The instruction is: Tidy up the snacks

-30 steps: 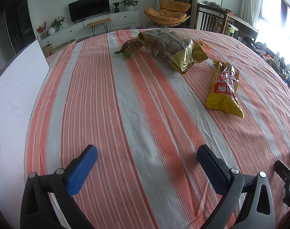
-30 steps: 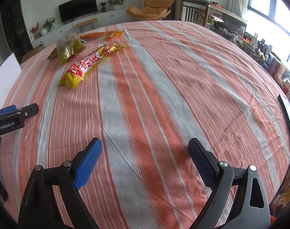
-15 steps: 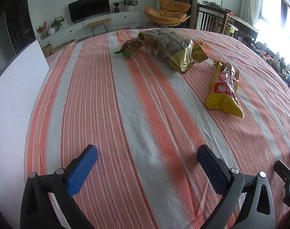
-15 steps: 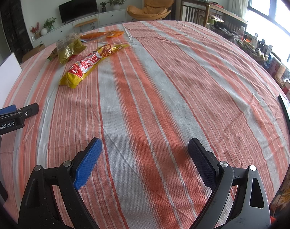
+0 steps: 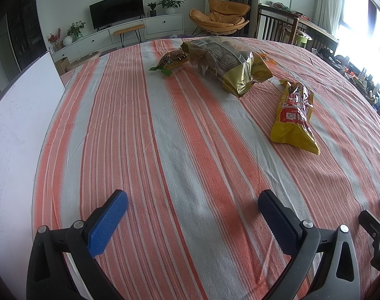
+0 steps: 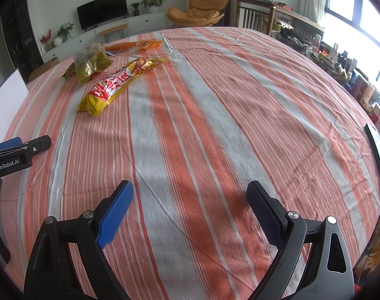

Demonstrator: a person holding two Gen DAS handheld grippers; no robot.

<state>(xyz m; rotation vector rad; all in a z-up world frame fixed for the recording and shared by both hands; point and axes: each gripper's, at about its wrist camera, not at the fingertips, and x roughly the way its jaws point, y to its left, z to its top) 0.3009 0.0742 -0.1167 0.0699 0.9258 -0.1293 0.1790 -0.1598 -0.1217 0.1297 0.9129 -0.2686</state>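
Nothing had changed over the last second: both grippers hovered as before, low over the striped worktop (image 5: 180, 135), so the sorting had not started. The left gripper (image 5: 190, 215) stood wide and empty; the right gripper (image 6: 190, 205) was likewise wide, holding nothing. The snacks lay well ahead, untouched: a long yellow packet (image 5: 293, 113), a large gold bag (image 5: 225, 62), a small wrapped snack (image 5: 171, 61) beside it, and an orange packet (image 6: 135, 45) farthest off.
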